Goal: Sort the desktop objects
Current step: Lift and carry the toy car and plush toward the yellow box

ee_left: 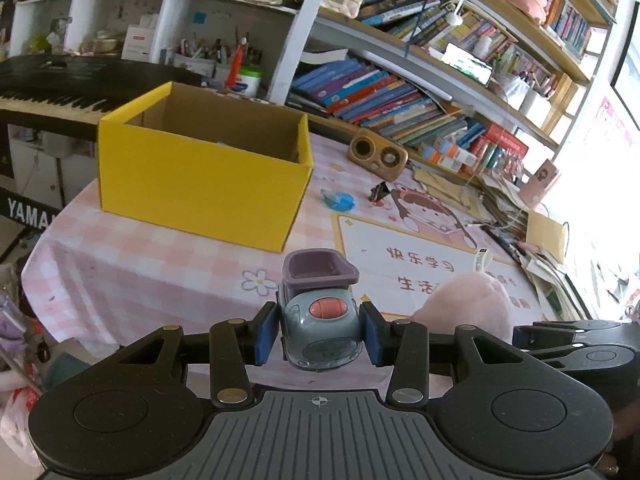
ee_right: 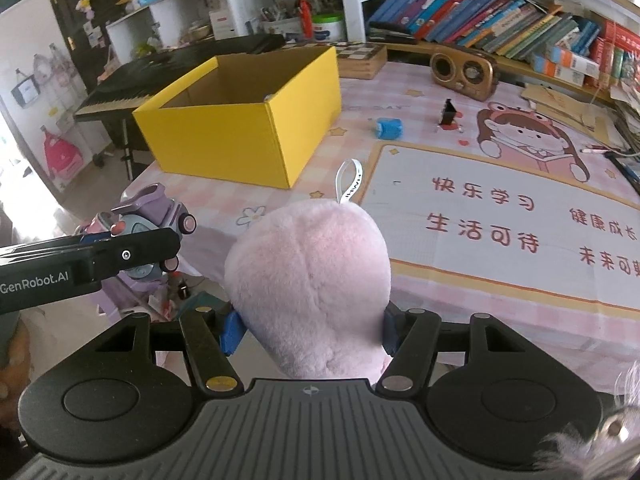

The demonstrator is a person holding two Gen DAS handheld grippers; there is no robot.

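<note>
Left gripper clamped on a toy truck: glossy grey-blue plastic, rounded cab with a coral oval button, boxy purple bed behind; blue pads pressed flat against both cab sides, held clear above the near table edge. Right gripper squeezed around a plush toy, pale pink, short fuzzy pile, bulbous egg shape, white ribbon loop at the top; blue pads sunk into its lower flanks. Both tilted downward, side by side, aimed toward a yellow cardboard box, open-topped, matte, brown inside, on the pink checked tablecloth. Beyond, a blue cylinder lying near a rounded wooden speaker.
</note>
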